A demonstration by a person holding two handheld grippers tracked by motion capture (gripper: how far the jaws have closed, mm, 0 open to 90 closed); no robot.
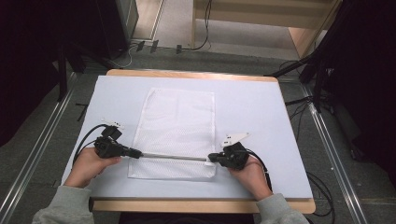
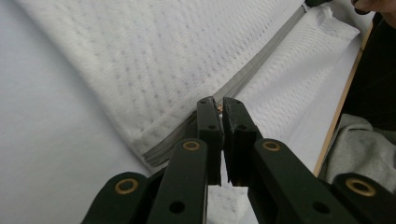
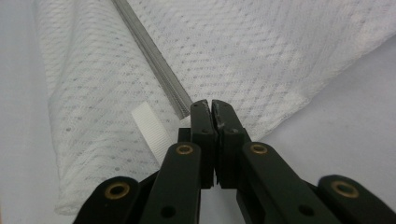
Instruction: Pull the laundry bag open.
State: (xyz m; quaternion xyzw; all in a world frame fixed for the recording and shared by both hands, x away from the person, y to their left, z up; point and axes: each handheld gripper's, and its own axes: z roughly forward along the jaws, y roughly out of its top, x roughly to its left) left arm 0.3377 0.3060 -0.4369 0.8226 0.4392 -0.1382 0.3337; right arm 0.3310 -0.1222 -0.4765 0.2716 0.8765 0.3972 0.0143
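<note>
The mesh bag [image 1: 175, 133] lies flat on the table [image 1: 261, 116], its zipper [image 1: 173, 157] stretched between both grippers. The left gripper [image 1: 138, 152] and right gripper [image 1: 210, 157] are each clamped on a zipper end. What the left jaws pinch is hidden, only a brass glint showing.

One white mesh bag [image 1: 175, 126] with one zipper [image 1: 173, 157].

The small brass-coloured metal piece [image 2: 219, 108] between the left tool's [image 2: 218, 103] jaws is mostly hidden. The right tool's [image 3: 208, 105] jaws hide the grey zipper's [image 3: 154, 51] end.
</note>
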